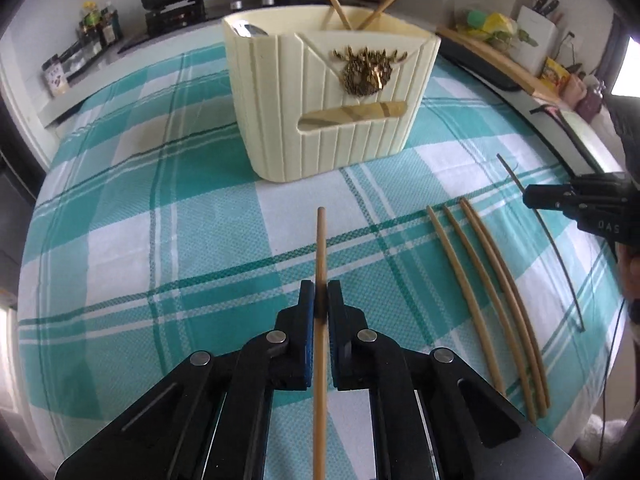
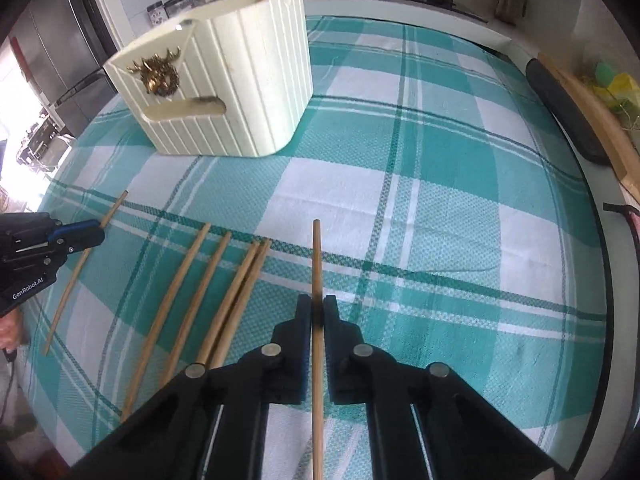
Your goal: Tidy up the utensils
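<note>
Pinching one light, stiff chopstick (image 1: 321,248) near mid-length, the left gripper (image 1: 320,300) is clamped tight. Its right gripper (image 2: 317,312) twin grips another chopstick (image 2: 316,256) likewise; smooth wood may pivot ahead of the pads

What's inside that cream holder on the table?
Two chopsticks stick up crossed from the holder, and a spoon shows in its left corner. A slot in the front shows something tan inside. The walls hide the rest.
</note>
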The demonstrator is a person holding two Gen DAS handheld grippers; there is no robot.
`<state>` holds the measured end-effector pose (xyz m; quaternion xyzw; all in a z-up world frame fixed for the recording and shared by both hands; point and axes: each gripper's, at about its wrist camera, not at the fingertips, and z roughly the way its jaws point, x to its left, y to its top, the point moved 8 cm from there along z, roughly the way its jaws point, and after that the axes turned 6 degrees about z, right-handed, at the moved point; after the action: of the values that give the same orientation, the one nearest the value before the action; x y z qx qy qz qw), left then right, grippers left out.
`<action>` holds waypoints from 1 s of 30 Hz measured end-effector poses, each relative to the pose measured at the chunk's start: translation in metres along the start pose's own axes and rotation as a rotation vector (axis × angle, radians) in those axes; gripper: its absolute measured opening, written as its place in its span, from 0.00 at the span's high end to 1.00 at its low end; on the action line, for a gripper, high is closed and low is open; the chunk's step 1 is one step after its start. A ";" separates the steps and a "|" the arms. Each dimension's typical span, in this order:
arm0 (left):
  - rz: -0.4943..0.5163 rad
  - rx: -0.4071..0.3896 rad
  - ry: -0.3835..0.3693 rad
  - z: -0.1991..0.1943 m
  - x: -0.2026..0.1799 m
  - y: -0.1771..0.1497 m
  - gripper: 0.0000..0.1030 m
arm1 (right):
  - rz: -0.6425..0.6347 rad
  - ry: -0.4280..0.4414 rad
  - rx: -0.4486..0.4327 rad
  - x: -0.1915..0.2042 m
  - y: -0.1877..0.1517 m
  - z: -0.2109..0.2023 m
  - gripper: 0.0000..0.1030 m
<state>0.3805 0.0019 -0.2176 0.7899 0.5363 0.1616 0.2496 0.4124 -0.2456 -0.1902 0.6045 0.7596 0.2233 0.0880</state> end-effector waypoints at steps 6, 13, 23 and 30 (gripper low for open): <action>-0.056 -0.195 -0.051 -0.088 0.009 0.009 0.95 | -0.015 0.084 -0.189 0.024 0.000 -0.092 0.94; -0.105 -0.346 -0.090 -0.146 0.011 0.011 0.96 | -0.037 0.124 -0.328 0.045 0.000 -0.154 0.94; -0.131 -0.448 -0.099 -0.180 0.022 0.035 0.96 | -0.031 0.108 -0.475 0.050 0.027 -0.188 0.94; -0.162 -0.604 -0.120 -0.232 0.045 0.105 0.96 | -0.068 0.098 -0.581 0.057 0.097 -0.212 0.94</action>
<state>0.3569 0.0636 0.0326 0.6431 0.5096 0.2463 0.5158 0.3975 -0.2244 0.0484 0.5168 0.6869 0.4572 0.2282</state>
